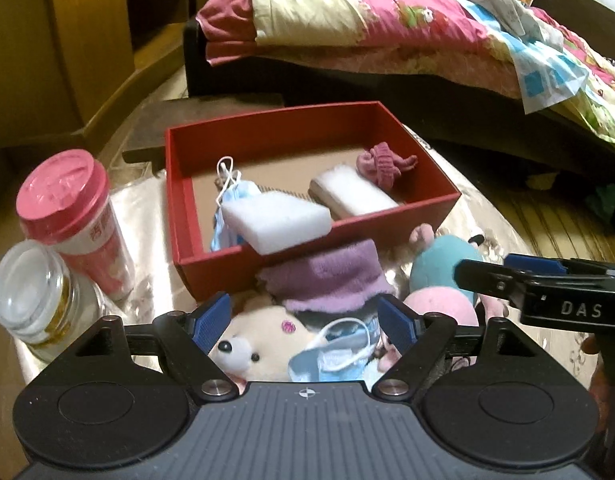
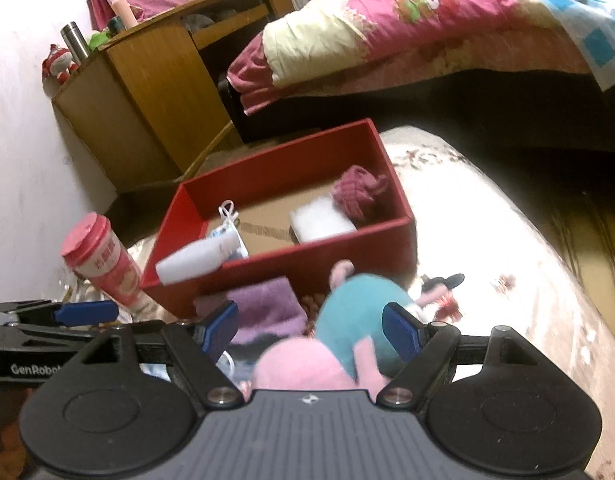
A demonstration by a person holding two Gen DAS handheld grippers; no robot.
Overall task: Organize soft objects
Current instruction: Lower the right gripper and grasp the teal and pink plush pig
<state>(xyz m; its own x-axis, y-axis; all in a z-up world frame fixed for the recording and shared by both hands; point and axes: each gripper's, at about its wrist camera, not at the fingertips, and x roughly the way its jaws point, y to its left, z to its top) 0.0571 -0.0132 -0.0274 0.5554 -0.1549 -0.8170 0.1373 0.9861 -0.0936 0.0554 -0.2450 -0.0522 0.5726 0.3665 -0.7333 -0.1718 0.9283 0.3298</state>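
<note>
A red box (image 1: 407,216) (image 2: 307,256) stands on the table with a white sponge (image 1: 355,192), a pink knit piece (image 1: 381,164) and a blue mask (image 1: 227,200) in it. Another white sponge (image 1: 275,220) (image 2: 191,262) rests tilted on its near rim. In front lie a purple cloth (image 1: 327,276), a cream plush (image 1: 259,340), a second blue mask (image 1: 335,352) and a teal-and-pink plush (image 2: 355,312). My left gripper (image 1: 305,322) hangs open above the cream plush and mask. My right gripper (image 2: 309,332) is open over the teal-and-pink plush, its pads not pressing it.
A pink-lidded cup (image 1: 71,216) and a glass jar (image 1: 31,296) stand left of the box. The shiny tablecloth (image 2: 487,240) stretches to the right. Behind are a bed with a pink quilt (image 1: 387,20) and a wooden desk (image 2: 147,80).
</note>
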